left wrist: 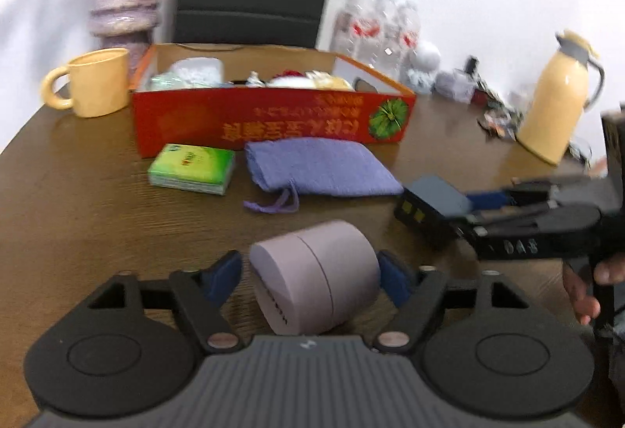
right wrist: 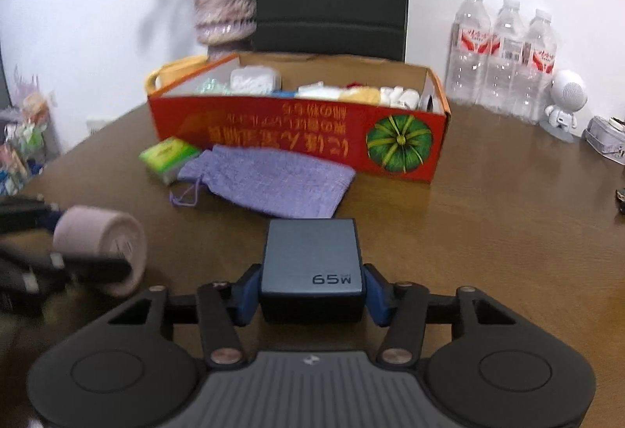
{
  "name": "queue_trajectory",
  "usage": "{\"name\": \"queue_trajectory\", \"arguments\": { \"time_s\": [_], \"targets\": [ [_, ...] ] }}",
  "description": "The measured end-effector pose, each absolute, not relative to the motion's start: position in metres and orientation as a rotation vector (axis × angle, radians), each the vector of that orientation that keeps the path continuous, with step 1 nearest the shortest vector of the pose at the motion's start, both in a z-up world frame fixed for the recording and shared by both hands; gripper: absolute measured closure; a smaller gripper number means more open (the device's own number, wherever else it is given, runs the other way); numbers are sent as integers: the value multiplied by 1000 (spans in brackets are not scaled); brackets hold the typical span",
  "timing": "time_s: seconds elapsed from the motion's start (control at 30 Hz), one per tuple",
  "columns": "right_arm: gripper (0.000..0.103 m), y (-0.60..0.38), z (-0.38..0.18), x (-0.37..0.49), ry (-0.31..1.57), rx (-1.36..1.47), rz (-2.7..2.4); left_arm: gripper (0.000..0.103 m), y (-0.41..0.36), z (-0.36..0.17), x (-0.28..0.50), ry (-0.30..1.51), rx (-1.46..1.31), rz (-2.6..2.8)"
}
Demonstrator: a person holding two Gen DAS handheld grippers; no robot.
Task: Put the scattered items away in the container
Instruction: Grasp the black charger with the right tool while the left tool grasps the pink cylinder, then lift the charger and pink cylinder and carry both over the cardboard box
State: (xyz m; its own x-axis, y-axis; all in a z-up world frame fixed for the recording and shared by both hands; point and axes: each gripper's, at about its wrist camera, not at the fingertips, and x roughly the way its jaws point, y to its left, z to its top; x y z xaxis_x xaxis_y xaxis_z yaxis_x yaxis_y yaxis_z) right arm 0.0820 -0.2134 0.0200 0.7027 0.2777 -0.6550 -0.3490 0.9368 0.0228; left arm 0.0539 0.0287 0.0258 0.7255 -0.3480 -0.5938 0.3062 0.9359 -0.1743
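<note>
The right gripper (right wrist: pixel 311 293) pinches a grey charger (right wrist: pixel 311 260), its underside hidden. The left gripper (left wrist: pixel 310 277) straddles a blurred pink cylinder (left wrist: pixel 316 277) (left pad clearly apart; right contact unclear), jaws spread.

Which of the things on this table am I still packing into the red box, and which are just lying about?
For the job:
red box
pink cylinder, between the left gripper fingers
blue charger, in the right gripper
purple pouch
green tissue pack

Lying about:
yellow mug
yellow flask
vase
water bottles
white figurine
</note>
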Motion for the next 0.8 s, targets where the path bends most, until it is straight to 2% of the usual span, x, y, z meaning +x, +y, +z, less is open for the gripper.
{"name": "queue_trajectory", "arguments": {
  "time_s": [0.27, 0.3, 0.33, 0.37, 0.47, 0.8],
  "targets": [
    [47, -196, 12, 75, 689, -186, 291, 19, 6, 22, 50, 725, 13, -258],
    [49, -196, 12, 74, 689, -181, 288, 21, 5, 21, 49, 727, 18, -256],
    [49, -197, 12, 74, 691, -170, 286, 34, 5, 21, 47, 727, 24, -254],
    [49, -198, 12, 73, 693, -162, 284, 42, 7, 23, 45, 723, 29, -254],
    [49, -200, 13, 68, 695, -154, 284, 52, 11, 28, 39, 706, 41, -248],
    [51, -209, 32, 65, 716, -56, 346, 53, 21, 63, 54, 628, 2, -242]
  ]
}}
